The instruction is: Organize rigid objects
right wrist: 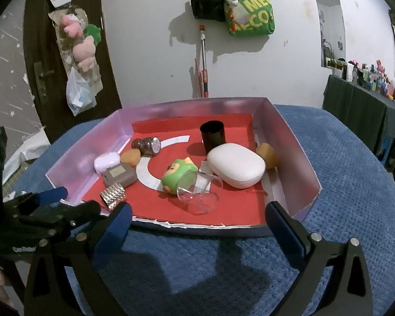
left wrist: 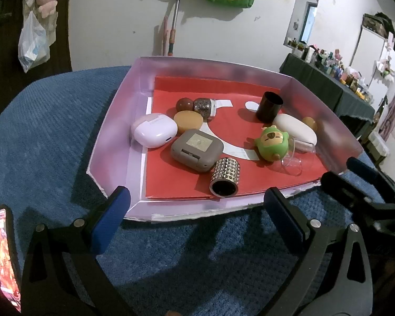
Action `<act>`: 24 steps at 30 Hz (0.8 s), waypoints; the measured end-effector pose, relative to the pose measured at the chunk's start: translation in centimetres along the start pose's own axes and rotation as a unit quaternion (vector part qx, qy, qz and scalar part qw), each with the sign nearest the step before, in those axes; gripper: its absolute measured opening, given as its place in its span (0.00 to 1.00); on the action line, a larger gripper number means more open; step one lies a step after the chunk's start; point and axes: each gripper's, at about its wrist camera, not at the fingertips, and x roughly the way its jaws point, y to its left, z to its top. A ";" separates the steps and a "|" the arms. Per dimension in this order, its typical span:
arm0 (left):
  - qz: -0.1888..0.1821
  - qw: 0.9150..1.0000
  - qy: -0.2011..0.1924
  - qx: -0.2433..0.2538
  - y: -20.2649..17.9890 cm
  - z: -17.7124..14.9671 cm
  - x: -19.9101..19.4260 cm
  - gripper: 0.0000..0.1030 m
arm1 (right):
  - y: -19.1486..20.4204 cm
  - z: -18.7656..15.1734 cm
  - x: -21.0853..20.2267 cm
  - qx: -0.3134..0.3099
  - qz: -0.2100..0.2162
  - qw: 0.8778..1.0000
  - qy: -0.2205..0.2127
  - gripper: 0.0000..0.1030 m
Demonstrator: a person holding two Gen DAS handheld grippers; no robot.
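Rigid objects all sit inside the purple tray [left wrist: 110, 142] on the blue cloth [left wrist: 39, 131], scattered over its red liner [left wrist: 250, 97]. Nothing lies loose on the cloth, so this fits either a jumble waiting to be sorted or a finished gather; can't tell which.

Largest to smallest:
- white oval case [right wrist: 235, 167], right side, long axis running near-left to far-right in the right wrist view
- grey square case [left wrist: 196, 148] and lilac earbud case [left wrist: 154, 129], left side, apparently touching
- black cup [left wrist: 269, 106] upright at the back
- green bear toy [left wrist: 271, 142] mid-tray, clear glass [right wrist: 200, 192] on its side touching it, mouth toward the near edge
- studded metal cylinder [left wrist: 225, 176] on its side at the near edge, open end toward the camera
- amber puck [left wrist: 188, 122], glitter jar [left wrist: 204, 108] on its side, brown ball [left wrist: 184, 104], small amber piece [right wrist: 267, 155] by the right wall

Left gripper [left wrist: 197, 214]: jaws wide apart, holding nothing, just short of the near tray wall. Cylinder is straight ahead of it, so the left one is nearer that and the left cluster.

Right gripper [right wrist: 197, 220]: also spread and empty, at the near edge. Glass lies dead ahead, white case beyond to the right.
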 end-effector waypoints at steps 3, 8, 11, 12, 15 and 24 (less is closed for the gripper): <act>0.002 1.000 0.000 0.008 -0.3 -0.1 -0.4 1.00 | 0.1 0.0 -0.8 -0.002 0.000 1.000 -0.008 1.00; -0.002 1.000 -0.006 0.012 -0.6 -0.4 -1.5 1.00 | 0.2 -0.2 -2.4 0.001 0.010 1.000 -0.012 1.00; -0.002 1.000 -0.003 0.013 -0.5 -1.0 -2.1 1.00 | 0.2 -0.6 -3.1 0.000 0.013 1.000 -0.010 1.00; -0.003 1.000 -0.002 0.012 -0.4 -1.2 -2.2 1.00 | 0.2 -0.9 -3.4 -0.001 0.015 1.000 -0.007 1.00; -0.005 1.000 0.005 0.009 -0.2 -2.0 -2.4 1.00 | 0.4 -1.5 -3.5 -0.002 0.019 1.000 0.009 1.00; -0.005 0.999 0.026 0.020 -0.7 -4.2 -2.4 1.00 | -0.1 -3.9 -3.1 0.007 0.017 0.999 0.051 1.00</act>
